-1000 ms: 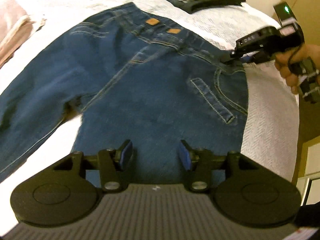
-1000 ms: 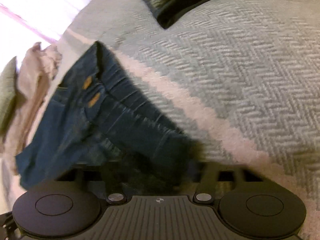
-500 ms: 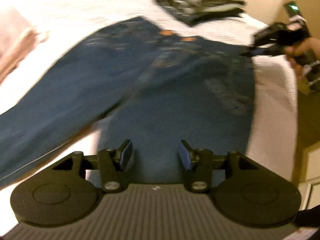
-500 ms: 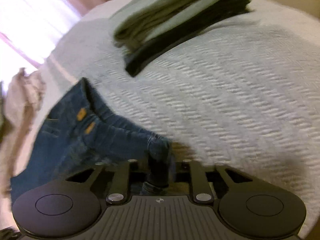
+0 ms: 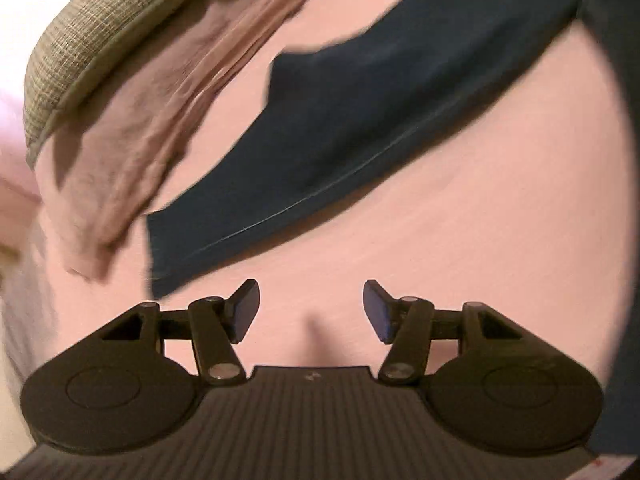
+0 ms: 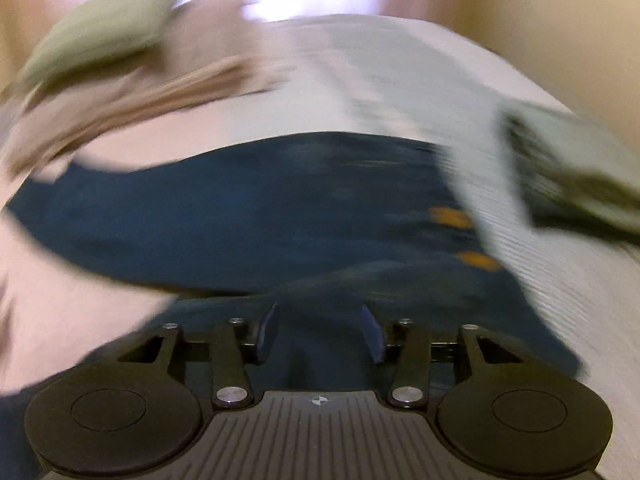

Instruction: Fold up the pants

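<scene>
Blue jeans [image 6: 256, 216] are shown spread across a bed [image 6: 400, 80] covered by a pale textured bedspread. In the right wrist view, which is smeared by motion, the waistband end with its two tan patches [image 6: 452, 216] lies toward the right, and the legs run off to the left. In the left wrist view, one leg [image 5: 360, 128] is seen lying flat and unfolded, its hem end [image 5: 160, 248] near the tongs.

The left tongs [image 5: 311, 310] are held spread above bare bedspread, just beside the hem, with nothing between the pads. The right tongs [image 6: 320, 332] are spread over the denim near the waist; whether cloth is touched by the pads cannot be told through the blur.

A pinkish-beige garment [image 5: 152, 120] and a woven green cushion [image 5: 100, 28] are seen beyond the leg, and a stack of folded clothes [image 6: 576, 176] rests near the waistband.

The task is judged to be at its start: the jeans appear laid out but no fold is visible. Bringing the legs together and folding lengthwise remain to be done.
</scene>
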`<state>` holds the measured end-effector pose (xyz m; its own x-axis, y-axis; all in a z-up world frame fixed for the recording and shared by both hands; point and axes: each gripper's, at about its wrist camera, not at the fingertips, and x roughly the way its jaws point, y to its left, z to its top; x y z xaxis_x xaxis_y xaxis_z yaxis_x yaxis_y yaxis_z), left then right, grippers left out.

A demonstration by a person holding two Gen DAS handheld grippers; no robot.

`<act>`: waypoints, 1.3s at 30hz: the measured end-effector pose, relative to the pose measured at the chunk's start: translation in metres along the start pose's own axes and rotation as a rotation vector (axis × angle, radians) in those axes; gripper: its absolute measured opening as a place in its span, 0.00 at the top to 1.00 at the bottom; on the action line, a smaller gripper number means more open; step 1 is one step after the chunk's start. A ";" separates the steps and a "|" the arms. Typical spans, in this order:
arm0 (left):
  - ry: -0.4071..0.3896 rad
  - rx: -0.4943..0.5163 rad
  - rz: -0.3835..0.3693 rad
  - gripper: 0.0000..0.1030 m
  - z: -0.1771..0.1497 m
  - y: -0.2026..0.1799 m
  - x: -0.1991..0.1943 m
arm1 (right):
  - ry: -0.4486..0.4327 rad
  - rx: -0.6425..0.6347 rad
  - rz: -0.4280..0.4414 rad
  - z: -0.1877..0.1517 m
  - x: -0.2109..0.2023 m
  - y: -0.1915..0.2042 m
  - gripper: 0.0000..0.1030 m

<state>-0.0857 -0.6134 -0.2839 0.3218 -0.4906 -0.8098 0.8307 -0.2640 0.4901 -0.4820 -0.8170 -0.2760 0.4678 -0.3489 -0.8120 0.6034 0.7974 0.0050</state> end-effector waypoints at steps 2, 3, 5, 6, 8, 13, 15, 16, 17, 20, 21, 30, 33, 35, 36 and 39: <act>-0.014 0.105 0.044 0.48 -0.021 0.023 0.024 | 0.007 -0.078 0.017 0.001 0.014 0.045 0.53; -0.019 0.162 0.067 0.48 -0.029 0.033 0.040 | 0.009 -0.103 0.025 0.001 0.021 0.065 0.53; -0.033 0.249 0.094 0.48 -0.043 0.044 0.066 | 0.017 -0.123 0.039 -0.003 0.031 0.097 0.52; -0.042 0.299 0.110 0.48 -0.049 0.049 0.080 | 0.026 -0.131 0.045 -0.006 0.036 0.108 0.52; -0.078 0.370 0.124 0.44 -0.053 0.057 0.103 | 0.043 -0.153 0.042 -0.011 0.042 0.128 0.52; -0.171 0.464 0.121 0.56 -0.044 0.063 0.127 | 0.093 -0.173 0.011 -0.024 0.045 0.145 0.51; -0.150 0.474 0.126 0.96 -0.041 0.067 0.132 | 0.104 -0.160 -0.018 -0.023 0.043 0.146 0.51; -0.155 0.468 0.133 0.96 -0.041 0.069 0.129 | 0.104 -0.153 -0.027 -0.021 0.043 0.147 0.51; -0.153 0.443 0.137 0.97 -0.043 0.070 0.118 | 0.099 -0.150 -0.037 -0.019 0.040 0.146 0.51; -0.146 0.353 0.173 0.98 -0.056 0.079 0.073 | 0.081 -0.146 -0.043 -0.012 0.030 0.141 0.51; -0.136 0.335 0.176 0.98 -0.066 0.076 0.053 | 0.077 -0.144 -0.041 -0.010 0.027 0.139 0.51; 0.177 0.085 0.081 1.00 -0.142 0.052 -0.036 | 0.079 -0.107 -0.009 -0.003 0.019 0.123 0.51; 0.193 0.063 0.082 0.91 -0.146 0.044 -0.035 | 0.078 -0.117 -0.003 -0.002 0.017 0.118 0.50; 0.163 0.083 0.090 0.72 -0.139 0.048 -0.032 | 0.081 -0.127 0.006 0.000 0.019 0.116 0.50; 0.135 0.104 0.105 0.55 -0.133 0.049 -0.031 | 0.080 -0.136 0.012 -0.001 0.020 0.117 0.50; 0.041 0.195 0.143 0.47 -0.113 0.050 -0.025 | 0.095 -0.258 0.033 0.001 0.032 0.136 0.48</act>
<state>-0.0004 -0.5202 -0.2756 0.4516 -0.5014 -0.7380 0.6730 -0.3516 0.6507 -0.3844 -0.7202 -0.3011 0.4144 -0.2825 -0.8652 0.3986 0.9109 -0.1065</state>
